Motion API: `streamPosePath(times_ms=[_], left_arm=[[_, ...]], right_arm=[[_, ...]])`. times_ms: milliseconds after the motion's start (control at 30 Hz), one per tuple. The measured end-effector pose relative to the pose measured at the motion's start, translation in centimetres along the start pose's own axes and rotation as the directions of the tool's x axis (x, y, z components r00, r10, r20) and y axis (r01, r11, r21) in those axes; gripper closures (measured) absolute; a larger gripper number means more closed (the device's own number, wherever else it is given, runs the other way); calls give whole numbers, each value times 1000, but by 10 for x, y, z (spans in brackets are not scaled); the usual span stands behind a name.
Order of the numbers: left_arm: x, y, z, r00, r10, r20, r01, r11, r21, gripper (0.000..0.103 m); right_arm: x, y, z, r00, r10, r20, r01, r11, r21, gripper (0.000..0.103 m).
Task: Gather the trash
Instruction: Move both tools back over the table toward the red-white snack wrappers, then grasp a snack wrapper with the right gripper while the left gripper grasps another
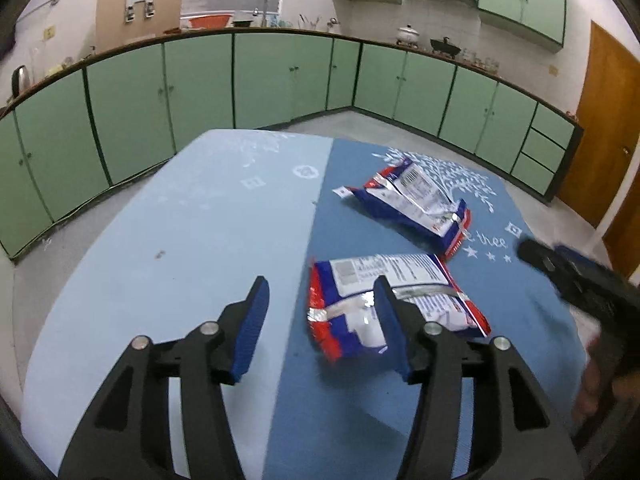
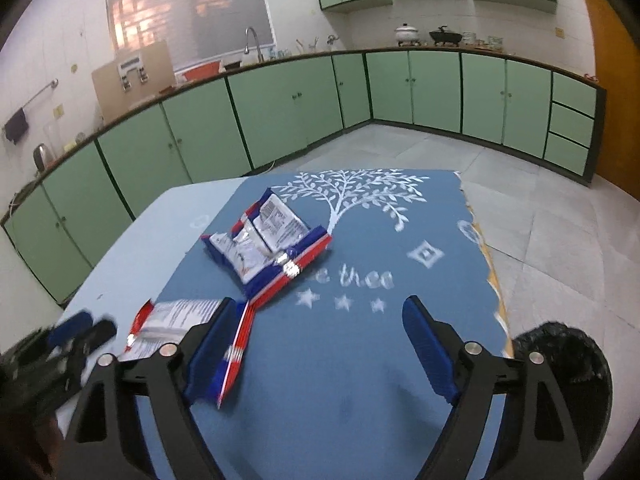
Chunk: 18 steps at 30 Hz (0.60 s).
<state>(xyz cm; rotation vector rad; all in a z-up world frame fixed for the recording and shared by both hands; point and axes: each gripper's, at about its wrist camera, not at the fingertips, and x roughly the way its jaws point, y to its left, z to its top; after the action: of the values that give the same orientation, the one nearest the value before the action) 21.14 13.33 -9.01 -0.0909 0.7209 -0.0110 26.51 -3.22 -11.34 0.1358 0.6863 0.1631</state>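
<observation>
While both of your tools hang over the blue cloth, nothing is caught yet. Your left hand-held gripper (image 1: pixel 320 308) has its jaws parted and empty, and its right finger (image 1: pixel 390 320) stands in front of the near wrapper (image 1: pixel 404 280), not around it. Your right hand-held gripper (image 2: pixel 320 336) is spread wide over bare cloth, with nothing between the pads. Just to its left the near wrapper (image 2: pixel 176 316) lies flat, partly hidden behind that left finger (image 2: pixel 210 348). Close by on your right, below the counter (image 2: pixel 120 280) edge, sits the black-lined bin (image 2: pixel 568 360), the likely home for all this.

Further out, the far wrapper (image 2: pixel 268 240) rests crumpled by the white tree print, just beyond the near one; from the left view the two wrappers (image 1: pixel 420 200) look almost corner to corner.

Now the risks, as I judge them. Both packets are flat, slick foil, so a steep pinch may only skate one along the cloth or snag the cloth itself. Your two tools sit close together, the right one (image 1: pixel 572 276) showing at the left view's edge, so reaching for the same packet invites a knock. And the cloth's ragged right edge is near: a shove could send a packet to the floor beside the bin.
</observation>
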Motion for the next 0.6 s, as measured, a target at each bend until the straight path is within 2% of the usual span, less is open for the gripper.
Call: streamPosePath(times_ms=[200,400,500,567,600], left_arm=[[8,-8,-2,1000,14,5,-14,1000,5,49],[11,-8,2,1000,24,15,-24,1000,-1,49],[12,-8,2,1000,22,9,-22,1000,-2,49],[13,-7,1,1000,22,6,-22,1000,-6,49],[14,-7,1,1000,23,6,-23,1000,-7,49]], right_arm=[[38,4,20,1000,-2,-6,2,1000,3,21],[72,-1,33,998,-26,-48,29,998,50,23],[85,0,38,996,-46,-72,50,998,50,30],[94,5,38,994,-43,-98,47,998,38,42],[97,6,38,993,-36,-112,40,999,33,45]])
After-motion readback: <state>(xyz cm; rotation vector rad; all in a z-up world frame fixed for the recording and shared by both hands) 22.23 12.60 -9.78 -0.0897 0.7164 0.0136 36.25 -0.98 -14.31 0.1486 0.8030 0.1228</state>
